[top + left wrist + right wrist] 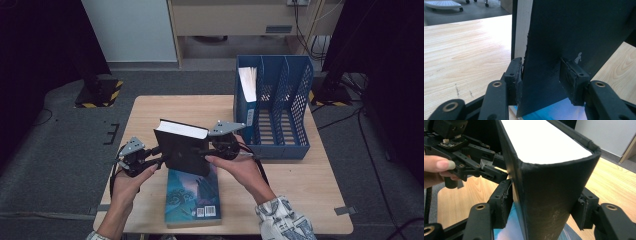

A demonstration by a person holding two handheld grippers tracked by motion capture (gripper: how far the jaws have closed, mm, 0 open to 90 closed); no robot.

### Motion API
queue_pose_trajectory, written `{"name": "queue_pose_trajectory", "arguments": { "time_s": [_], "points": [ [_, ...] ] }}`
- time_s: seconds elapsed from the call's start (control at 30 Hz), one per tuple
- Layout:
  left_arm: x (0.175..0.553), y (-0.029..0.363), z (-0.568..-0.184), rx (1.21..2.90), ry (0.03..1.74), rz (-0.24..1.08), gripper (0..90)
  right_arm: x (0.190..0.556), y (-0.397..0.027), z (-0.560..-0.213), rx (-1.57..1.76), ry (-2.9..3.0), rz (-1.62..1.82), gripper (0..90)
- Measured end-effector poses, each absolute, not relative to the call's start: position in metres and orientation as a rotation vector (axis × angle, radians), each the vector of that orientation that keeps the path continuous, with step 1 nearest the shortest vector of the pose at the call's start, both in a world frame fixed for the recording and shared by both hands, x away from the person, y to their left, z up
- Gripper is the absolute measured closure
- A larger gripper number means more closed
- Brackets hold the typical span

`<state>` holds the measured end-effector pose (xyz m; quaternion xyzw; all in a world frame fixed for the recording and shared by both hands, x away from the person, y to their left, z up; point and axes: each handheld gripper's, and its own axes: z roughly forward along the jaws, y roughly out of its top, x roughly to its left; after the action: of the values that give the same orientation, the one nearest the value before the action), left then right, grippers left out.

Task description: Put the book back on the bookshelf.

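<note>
There are two books on the table. One black book is held up in the air near the table's middle, and one blue book lies flat under it, toward 6 o'clock. One blue file rack with three compartments stands at 2 o'clock; one white stack of papers stands in its left compartment. There are two grippers. The left gripper is at the 8 o'clock side of the black book; its jaws are narrow around the cover edge, one pad touching, the other just beside it. The right gripper has its jaws around the spine end, pads close at both sides; I cannot tell if they press.
</note>
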<state>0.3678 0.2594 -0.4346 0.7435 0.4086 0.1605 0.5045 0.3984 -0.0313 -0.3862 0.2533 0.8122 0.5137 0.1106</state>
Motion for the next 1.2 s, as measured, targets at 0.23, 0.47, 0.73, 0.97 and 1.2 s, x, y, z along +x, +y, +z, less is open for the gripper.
{"name": "queue_pose_trajectory", "arguments": {
  "time_s": [0.23, 0.47, 0.73, 0.97, 1.2],
  "points": [
    [0.368, 0.261, -0.436, 1.791, 0.977, 0.38, 52.9, 0.398, -0.029, -0.386, 0.729, 2.387, 1.492, 40.6],
    [0.366, 0.261, -0.437, 1.779, 0.978, 0.386, 52.5, 0.399, -0.024, -0.386, 0.693, 2.396, 1.5, 37.7],
    [0.363, 0.26, -0.438, 1.772, 0.979, 0.402, 52.5, 0.397, -0.02, -0.387, 0.667, 2.373, 1.487, 38.6],
    [0.366, 0.261, -0.44, 1.753, 0.991, 0.412, 51.2, 0.395, -0.02, -0.388, 0.672, 2.353, 1.495, 41.9],
    [0.369, 0.263, -0.442, 1.742, 0.99, 0.408, 49.7, 0.391, -0.017, -0.388, 0.673, 2.344, 1.493, 44.0]
  ]
}}
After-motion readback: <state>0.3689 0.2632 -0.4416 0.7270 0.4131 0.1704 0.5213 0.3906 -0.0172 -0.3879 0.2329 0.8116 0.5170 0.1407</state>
